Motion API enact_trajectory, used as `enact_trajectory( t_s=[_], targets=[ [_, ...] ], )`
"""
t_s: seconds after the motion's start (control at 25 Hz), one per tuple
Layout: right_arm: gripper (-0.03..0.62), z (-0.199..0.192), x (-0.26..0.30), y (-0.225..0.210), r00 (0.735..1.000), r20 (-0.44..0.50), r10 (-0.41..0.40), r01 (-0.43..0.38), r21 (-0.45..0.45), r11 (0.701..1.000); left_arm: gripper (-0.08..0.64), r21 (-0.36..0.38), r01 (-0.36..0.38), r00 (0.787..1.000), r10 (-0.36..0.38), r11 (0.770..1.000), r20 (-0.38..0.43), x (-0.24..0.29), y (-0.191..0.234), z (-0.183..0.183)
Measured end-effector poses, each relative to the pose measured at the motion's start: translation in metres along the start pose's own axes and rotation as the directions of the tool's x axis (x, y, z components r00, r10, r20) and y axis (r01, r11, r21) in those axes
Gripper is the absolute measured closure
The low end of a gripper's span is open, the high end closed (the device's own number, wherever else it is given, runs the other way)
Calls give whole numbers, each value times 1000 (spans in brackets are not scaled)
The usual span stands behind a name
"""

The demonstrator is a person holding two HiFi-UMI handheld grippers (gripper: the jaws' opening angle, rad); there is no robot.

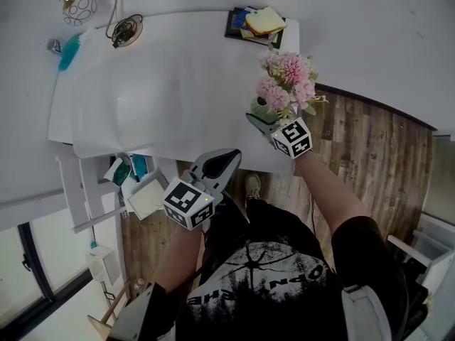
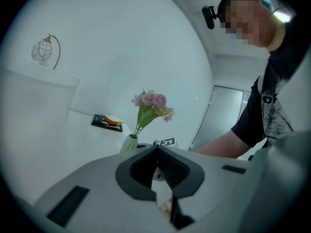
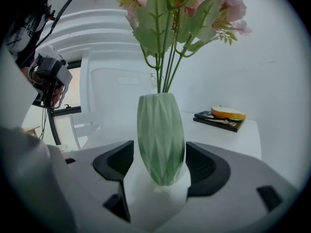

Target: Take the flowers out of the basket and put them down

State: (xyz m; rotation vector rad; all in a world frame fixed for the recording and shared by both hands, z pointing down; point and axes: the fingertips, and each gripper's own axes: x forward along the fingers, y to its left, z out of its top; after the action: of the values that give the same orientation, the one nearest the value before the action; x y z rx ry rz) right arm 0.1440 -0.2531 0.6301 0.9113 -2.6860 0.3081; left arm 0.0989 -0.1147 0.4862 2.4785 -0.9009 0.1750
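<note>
1. Standing wide apart, the jaws of the right tongs (image 3: 163, 165) flank a ribbed green vase (image 3: 161, 139). A sliver of gap shows on each side, so the pads do not press on it and nothing is gripped.
2. The vase stands upright on the white table (image 1: 178, 84), with its foot between the two pads.
3. Rising from the vase's mouth, straight above the right tongs' jaws, are the flowers (image 3: 194, 4): green stems and leaves topped by pink blooms.
4. The left tongs (image 1: 226, 160) are held to the left of the right tongs and nearer the person, over the table's near edge. Their jaws meet at the tips with nothing between them.
5. From the left tongs, the vase and flowers stand just past the tips, slightly to their left.
6. Well beyond the right tongs' tips and off to their right, at the table's far corner, lies a dark tray (image 3: 218, 120) with a yellow, bread-like piece on it.
</note>
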Motion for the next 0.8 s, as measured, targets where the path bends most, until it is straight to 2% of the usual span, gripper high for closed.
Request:
enact_trajectory(
  t_s=[0.44, 0.6, 0.8],
  targets=[
    [278, 0, -41, 18, 1000, 0, -10, 10, 50, 999, 548, 38, 15, 999, -16, 999, 28, 2, -14, 12],
    [279, 8, -62, 29, 1000, -3, 8, -8, 34, 999, 548, 68, 3, 999, -6, 998, 38, 2, -19, 22],
    [282, 34, -83, 54, 997, 16, 79, -79, -7, 997, 548, 99, -21, 998, 14, 995, 68, -4, -21, 37]
  ],
)
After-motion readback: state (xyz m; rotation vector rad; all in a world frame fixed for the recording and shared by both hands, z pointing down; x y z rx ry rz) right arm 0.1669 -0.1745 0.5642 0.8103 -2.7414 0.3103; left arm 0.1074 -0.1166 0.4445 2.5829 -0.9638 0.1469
